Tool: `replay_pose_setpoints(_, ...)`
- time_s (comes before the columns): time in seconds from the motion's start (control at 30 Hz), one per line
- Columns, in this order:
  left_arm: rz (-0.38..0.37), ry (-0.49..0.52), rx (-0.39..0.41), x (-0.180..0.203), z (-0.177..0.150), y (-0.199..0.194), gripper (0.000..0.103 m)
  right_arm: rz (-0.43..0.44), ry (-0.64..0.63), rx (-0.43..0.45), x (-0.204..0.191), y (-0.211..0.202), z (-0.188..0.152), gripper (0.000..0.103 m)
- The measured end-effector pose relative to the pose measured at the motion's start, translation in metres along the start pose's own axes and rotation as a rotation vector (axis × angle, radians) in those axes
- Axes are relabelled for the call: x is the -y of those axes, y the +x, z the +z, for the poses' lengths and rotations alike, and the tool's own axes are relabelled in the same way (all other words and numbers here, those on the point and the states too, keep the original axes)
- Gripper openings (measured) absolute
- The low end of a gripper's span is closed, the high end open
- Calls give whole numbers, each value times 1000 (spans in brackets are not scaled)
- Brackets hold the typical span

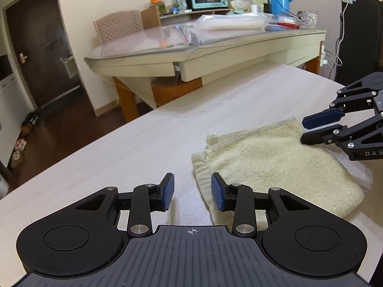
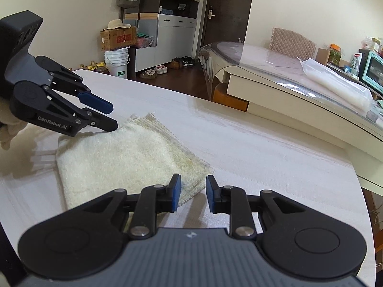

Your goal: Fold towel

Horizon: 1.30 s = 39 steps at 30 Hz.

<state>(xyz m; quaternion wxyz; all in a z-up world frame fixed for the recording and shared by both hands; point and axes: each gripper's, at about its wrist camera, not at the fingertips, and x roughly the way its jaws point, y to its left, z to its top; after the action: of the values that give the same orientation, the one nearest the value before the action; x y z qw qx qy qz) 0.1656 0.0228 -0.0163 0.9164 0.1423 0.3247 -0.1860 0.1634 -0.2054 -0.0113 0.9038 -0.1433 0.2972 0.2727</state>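
Towel (image 1: pixel 275 167) between two low, parted grippers

One towel (image 1: pixel 275 167), two tools (image 1: pixel 192 192) (image 2: pixel 192 192), two tables (image 1: pixel 119 148).

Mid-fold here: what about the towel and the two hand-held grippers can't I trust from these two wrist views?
- Towel near edge: hidden under the left hand-held gripper body in the left wrist view.
- Towel layer count: stacked edges too fine to count in either view.
- Right hand-held gripper: body cut off by the left wrist view's right edge.
- Lower finger contact with the towel: right wrist view cannot settle touching or just above.
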Motion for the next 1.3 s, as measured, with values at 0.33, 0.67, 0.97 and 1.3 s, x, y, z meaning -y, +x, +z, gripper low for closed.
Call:
replay_pose_setpoints(0.33,2,-37,23,-2,0,-5,39,-3,4,10,1,-6,3,29)
replay_pose_setpoints(0.67,-29,-64,37,11,-22,-42,40,-8,48,5,18,-2,9,35)
replay_pose_setpoints(0.97,-40,-156,48,6,-36,-51,41,15,70,14,16,-5,13,36)
replay_pose_setpoints(1.3,-21,-158,61,9,-39,-54,43,68,23,31,4,-2,25,35)
